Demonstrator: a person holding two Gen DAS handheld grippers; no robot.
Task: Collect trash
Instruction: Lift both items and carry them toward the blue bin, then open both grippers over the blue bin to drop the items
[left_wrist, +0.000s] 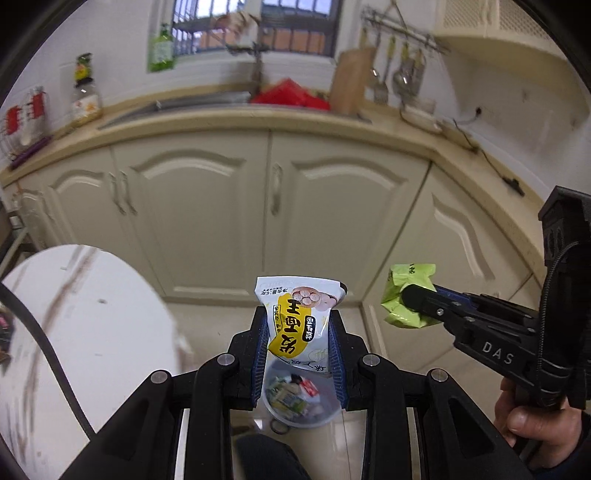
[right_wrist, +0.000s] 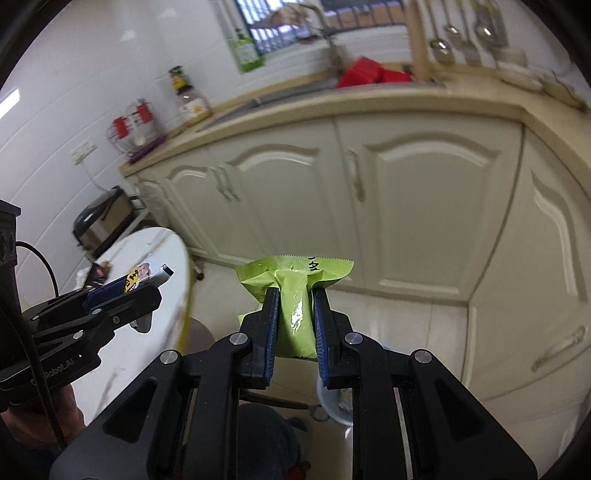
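Observation:
My left gripper is shut on a white and yellow snack wrapper and holds it in the air above a white trash bin that has several wrappers inside. My right gripper is shut on a crumpled green wrapper, also held up in the air. The right gripper with the green wrapper shows at the right of the left wrist view. The left gripper with its wrapper shows at the left of the right wrist view. The bin sits on the floor below my right gripper.
A round white table stands to the left, with more litter on it. Cream kitchen cabinets and a countertop with a sink run ahead and to the right. A rice cooker sits low at the left wall.

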